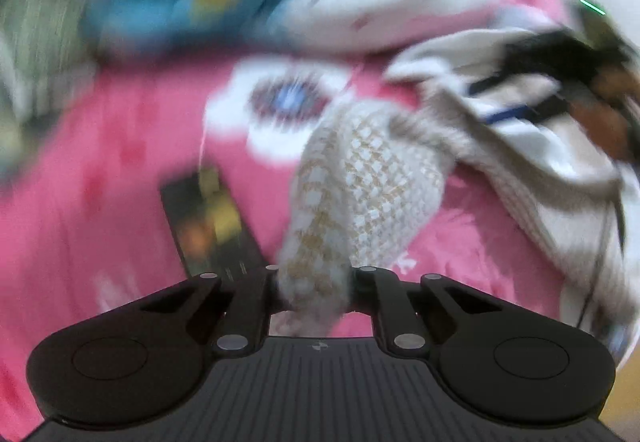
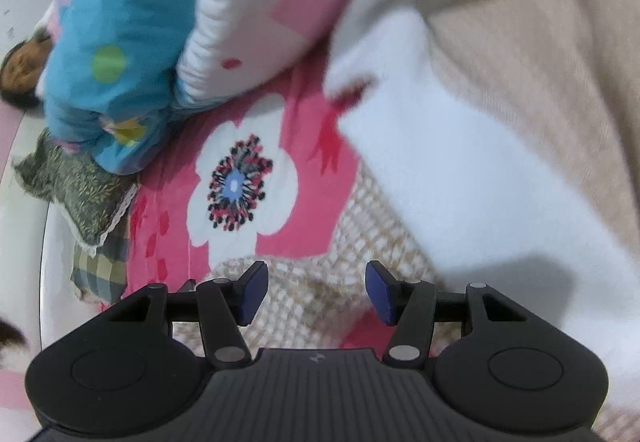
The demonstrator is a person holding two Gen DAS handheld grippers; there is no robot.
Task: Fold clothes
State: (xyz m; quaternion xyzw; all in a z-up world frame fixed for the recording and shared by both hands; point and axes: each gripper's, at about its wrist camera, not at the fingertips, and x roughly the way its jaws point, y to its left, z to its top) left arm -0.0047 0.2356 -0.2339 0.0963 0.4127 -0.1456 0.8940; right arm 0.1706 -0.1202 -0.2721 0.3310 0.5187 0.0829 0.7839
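A cream and beige knitted garment (image 1: 360, 178) with a checked weave lies on a pink flowered bedsheet (image 1: 120, 146). My left gripper (image 1: 314, 284) is shut on a bunched end of it and holds it raised; the view is blurred by motion. The garment's white and beige body trails off to the right, where the other gripper (image 1: 576, 54) shows as a dark blurred shape. In the right wrist view my right gripper (image 2: 316, 290) is open and empty, its blue pads (image 2: 256, 292) just above the checked knit (image 2: 320, 306). The garment's white and beige part (image 2: 500, 122) fills the right side.
A dark flat rectangular object (image 1: 208, 218) lies on the sheet left of the knit. A blue patterned bundle (image 2: 116, 54) and a white and pink pillow (image 2: 256, 2) lie at the head of the bed. A green cushion (image 2: 76, 186) sits at the bed's left edge.
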